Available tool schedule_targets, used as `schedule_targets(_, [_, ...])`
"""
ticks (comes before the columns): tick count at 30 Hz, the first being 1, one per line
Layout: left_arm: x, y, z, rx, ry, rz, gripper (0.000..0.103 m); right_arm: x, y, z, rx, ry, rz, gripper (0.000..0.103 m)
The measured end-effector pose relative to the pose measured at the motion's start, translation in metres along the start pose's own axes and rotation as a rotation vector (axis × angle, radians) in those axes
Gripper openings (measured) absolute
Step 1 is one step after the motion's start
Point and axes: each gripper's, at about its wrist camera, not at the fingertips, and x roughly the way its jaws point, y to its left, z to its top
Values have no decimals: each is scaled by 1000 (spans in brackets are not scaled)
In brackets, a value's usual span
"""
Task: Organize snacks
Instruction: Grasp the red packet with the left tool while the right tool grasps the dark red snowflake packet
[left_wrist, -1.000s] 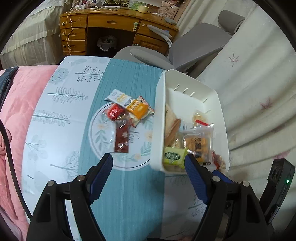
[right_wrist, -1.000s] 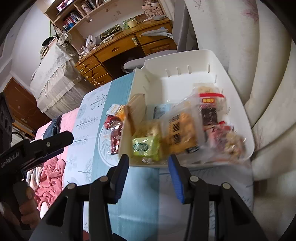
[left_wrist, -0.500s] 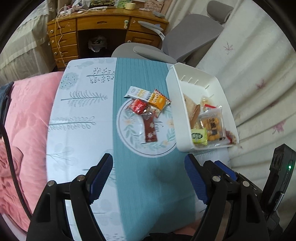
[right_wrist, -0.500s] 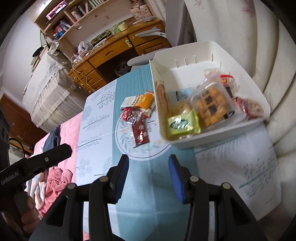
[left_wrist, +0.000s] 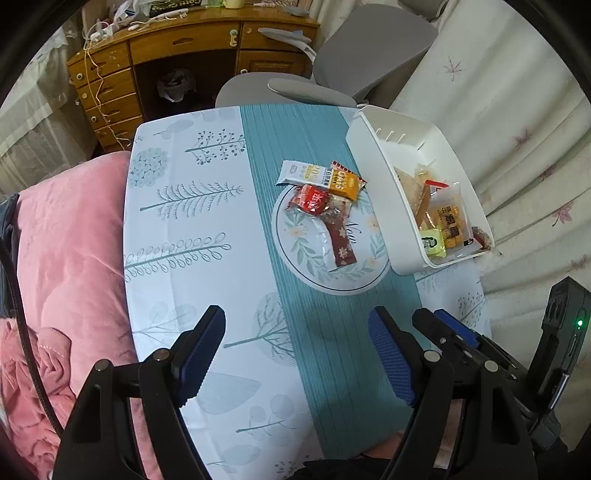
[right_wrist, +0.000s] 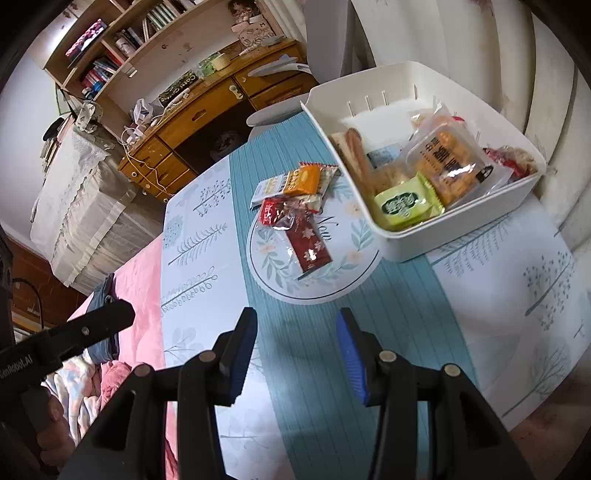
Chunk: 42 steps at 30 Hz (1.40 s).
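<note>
A small heap of loose snacks was seen at the centre of the left wrist view, lying on a round floral print of the tablecloth. A white bin stood just beside the heap at the right of the frame, already holding several packets. In the heap, an orange oat packet and a pale packet lay at the far side, with a red wrapper and a long dark red bar overlapping nearer the camera.

The left gripper was held over bare cloth at the lower middle, jaws well apart and empty. The right gripper was likewise held near the bottom of its own view, jaws apart at a narrower gap, nothing between them.

The next step was judged to be a pick from the heap. The dark red bar would best be taken first, since it lay nearest and partly clear of the rest. It should be approached across its narrow width, so that the crinkly neighbouring wrappers are not caught as well.
</note>
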Motion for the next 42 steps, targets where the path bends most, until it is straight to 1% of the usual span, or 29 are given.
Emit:
schedule_targets(3, [3, 5, 10, 24, 16, 5, 79, 6, 6, -2, 12, 7, -9, 47])
schedule_targets(5, [5, 7, 17, 35, 29, 7, 79, 10, 9, -2, 7, 17, -10, 55])
schedule_targets(6, [7, 8, 22, 43, 38, 8, 79, 12, 10, -2, 6, 21, -9, 56])
schedule_targets(11, [14, 8, 46, 81, 51, -1, 79, 24, 18, 4, -16, 37, -16, 57])
schedule_targets(16, [30, 3, 73, 131, 71, 22, 79, 41, 25, 15, -70, 23, -48, 57])
schedule_targets(20, [55, 0, 92, 141, 113, 25, 80, 60, 27, 23, -97, 2, -75, 57])
schedule_targets(22, [70, 0, 98, 145, 133, 27, 86, 68, 27, 25, -110, -10, -81, 57])
schedule_targets(25, [96, -3, 108, 152, 170, 30, 86, 84, 27, 30, -143, -29, -105, 57])
schedule_targets(30, [129, -11, 119, 157, 187, 4, 86, 110, 28, 34, -213, -39, -146, 57])
schedule_targets(34, [152, -17, 129, 159, 186, -35, 86, 125, 31, 34, -278, -52, -161, 57])
schedule_targets(36, [165, -19, 132, 156, 193, -51, 86, 133, 33, 34, -293, -47, -154, 57])
schedule_targets(39, [185, -22, 135, 155, 217, -50, 86, 142, 33, 35, -307, -32, -144, 57])
schedule_targets(42, [201, -23, 136, 148, 239, -32, 86, 149, 35, 34, -333, -40, -154, 57])
